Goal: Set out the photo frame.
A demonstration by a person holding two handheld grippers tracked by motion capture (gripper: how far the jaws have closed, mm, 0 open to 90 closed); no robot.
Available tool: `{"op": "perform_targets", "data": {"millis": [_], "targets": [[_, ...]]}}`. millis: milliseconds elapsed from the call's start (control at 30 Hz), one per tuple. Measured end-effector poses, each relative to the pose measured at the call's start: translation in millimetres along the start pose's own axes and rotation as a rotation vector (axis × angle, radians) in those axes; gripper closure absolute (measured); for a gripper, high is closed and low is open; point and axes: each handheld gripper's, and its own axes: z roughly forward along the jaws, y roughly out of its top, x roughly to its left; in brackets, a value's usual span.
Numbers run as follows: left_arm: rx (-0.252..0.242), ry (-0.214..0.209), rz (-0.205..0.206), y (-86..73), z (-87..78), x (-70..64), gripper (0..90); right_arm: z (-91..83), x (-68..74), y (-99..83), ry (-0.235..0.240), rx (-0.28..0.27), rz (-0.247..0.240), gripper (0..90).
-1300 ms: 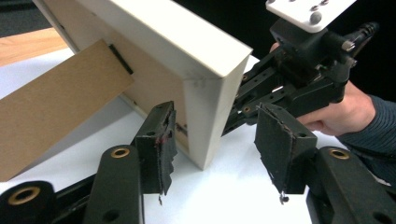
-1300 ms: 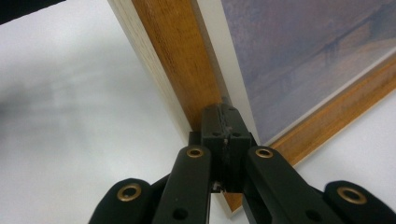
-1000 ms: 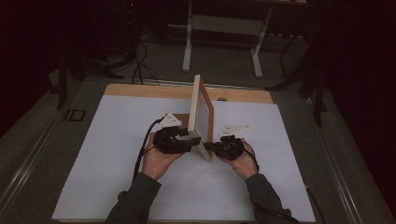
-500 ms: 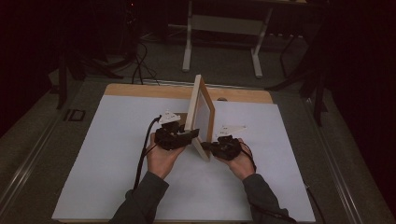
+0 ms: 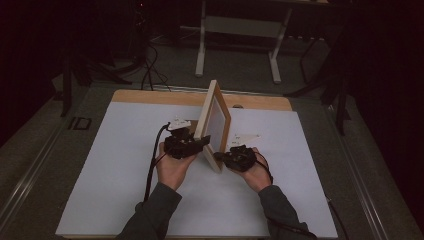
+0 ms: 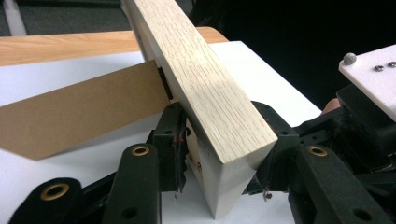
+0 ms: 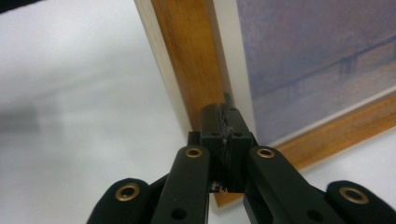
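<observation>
the light wooden picture frame with a muted purple print [image 5: 216, 125] stands on edge near the middle of the white-topped desk [image 5: 110, 170], its brown fold-out back stand [image 6: 79, 112] swung out on the left side. the left gripper [image 5: 192, 145] has its fingers [image 6: 170, 140] clamped across the thickness of the frame's near end, one on each face. the right gripper [image 5: 225, 157] has its fingers [image 7: 224, 126] pressed together, touching the frame's front near the lower corner; whether they pinch anything there is unclear.

the main risk is tipping: the frame is tall and thin, and its foot looks narrow, so if the left grip loosens before the stand bears properly on the desk, it could fall flat, probably onto its printed face. a push from the right fingers could also twist the frame in the left clamp or scuff the print.

the frame's long axis runs from the person away toward the far edge of the desk, slightly rightward, with the printed face turned to the right.
</observation>
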Motion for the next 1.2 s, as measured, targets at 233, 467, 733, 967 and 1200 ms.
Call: {"op": "perform_targets", "data": {"millis": [233,467,733,967,1200], "targets": [[0.003,0.01,-0.018,3.6,-6.8,13.4,65.4,-4.2,-5.3,-0.6,-0.019,0.002,0.007,87.4],[-0.006,-0.002,-0.04,5.9,-12.6,28.4,70.9,-8.7,-8.3,1.0,-0.049,-0.003,0.004,83.8],[-0.004,-0.034,-0.024,6.5,-14.1,35.7,70.8,-12.3,-10.5,1.8,-0.061,-0.011,0.004,80.7],[0.006,-0.061,-0.013,7.2,-17.2,43.8,70.9,-14.8,-13.1,0.6,-0.073,-0.016,0.013,77.6],[0.019,-0.084,-0.001,8.1,-20.3,49.9,70.9,-17.3,-13.9,0.7,-0.081,-0.019,0.011,75.4]]}}
